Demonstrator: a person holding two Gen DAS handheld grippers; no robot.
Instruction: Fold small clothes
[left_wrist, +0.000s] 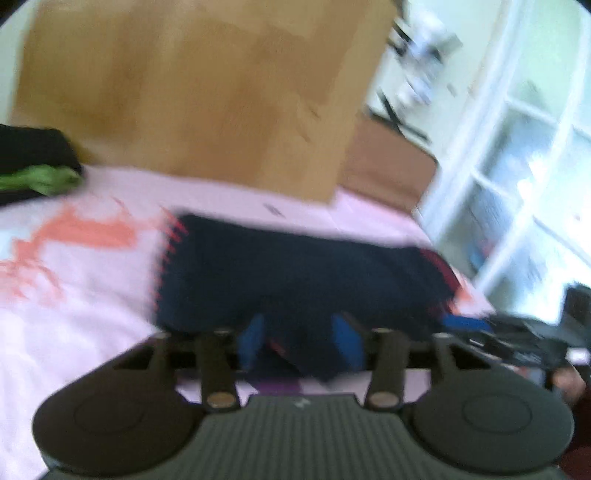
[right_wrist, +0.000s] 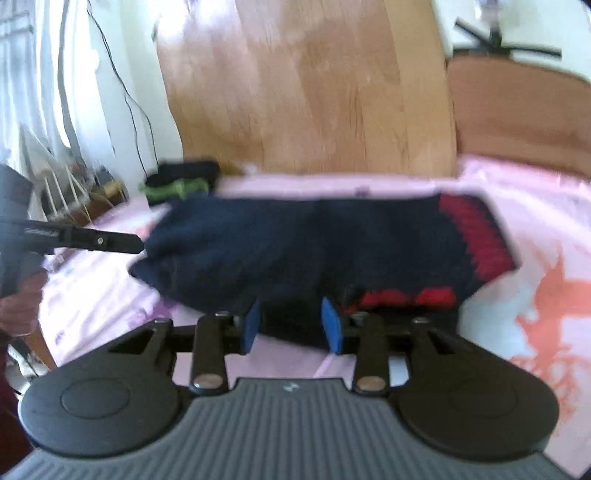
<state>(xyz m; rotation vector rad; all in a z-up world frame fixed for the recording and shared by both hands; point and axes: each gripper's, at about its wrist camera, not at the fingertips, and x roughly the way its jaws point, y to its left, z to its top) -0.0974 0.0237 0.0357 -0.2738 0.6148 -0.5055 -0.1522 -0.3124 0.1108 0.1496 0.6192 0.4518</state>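
Observation:
A dark navy knitted garment with red trim lies across the pink sheet; it also shows in the right wrist view. My left gripper has its blue pads apart, with the garment's near edge between them. My right gripper also has its pads apart around the garment's near edge. The left gripper's black finger touches the garment's left end in the right wrist view. Both views are blurred.
A wooden headboard stands behind the bed. A black and green folded cloth lies at the back, also in the right wrist view. White shelves stand to the right. Cables and clutter sit left of the bed.

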